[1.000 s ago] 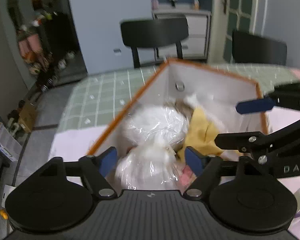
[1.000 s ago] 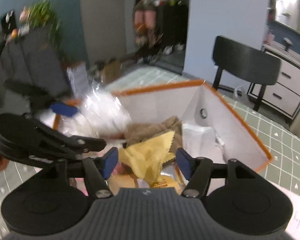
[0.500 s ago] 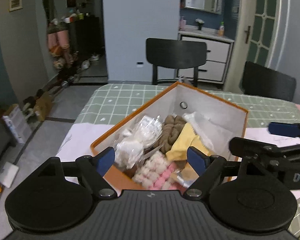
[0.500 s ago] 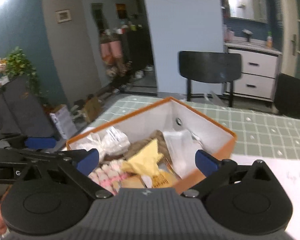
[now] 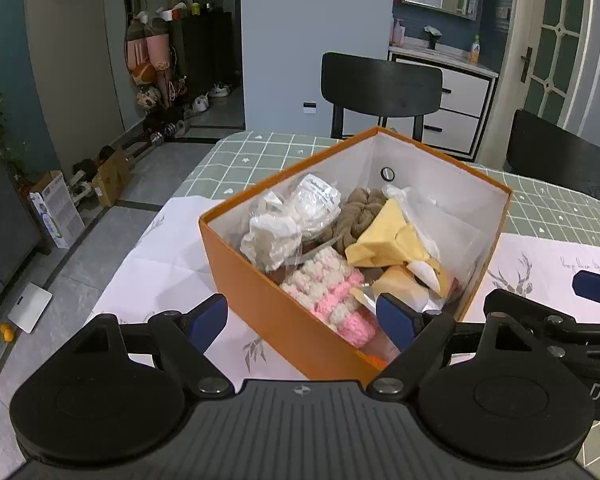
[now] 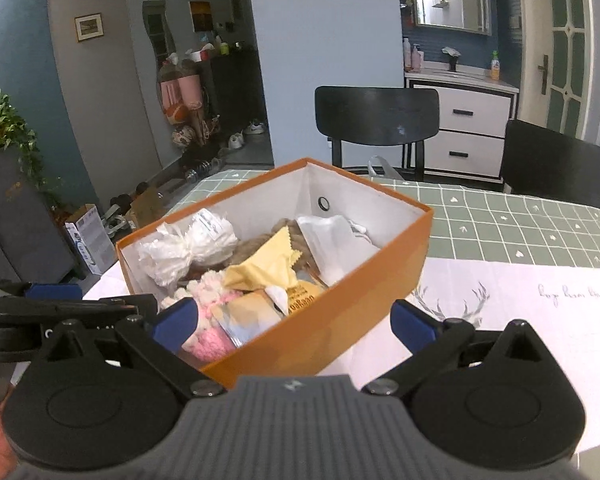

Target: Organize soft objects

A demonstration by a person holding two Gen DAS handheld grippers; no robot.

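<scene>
A black chair (image 5: 380,88) stands behind the green checked tablecloth (image 5: 260,152), near white drawers (image 6: 460,132).

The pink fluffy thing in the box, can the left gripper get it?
Probably yes. The pink fluffy thing lies on top near the orange box's near wall, uncovered, and the left gripper is open and empty just before it.

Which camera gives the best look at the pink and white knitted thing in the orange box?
The left wrist view: the pink and white knitted piece lies mostly exposed near the orange box's front wall. In the right wrist view it is partly hidden behind a blue pad and the yellow cloth.
</scene>
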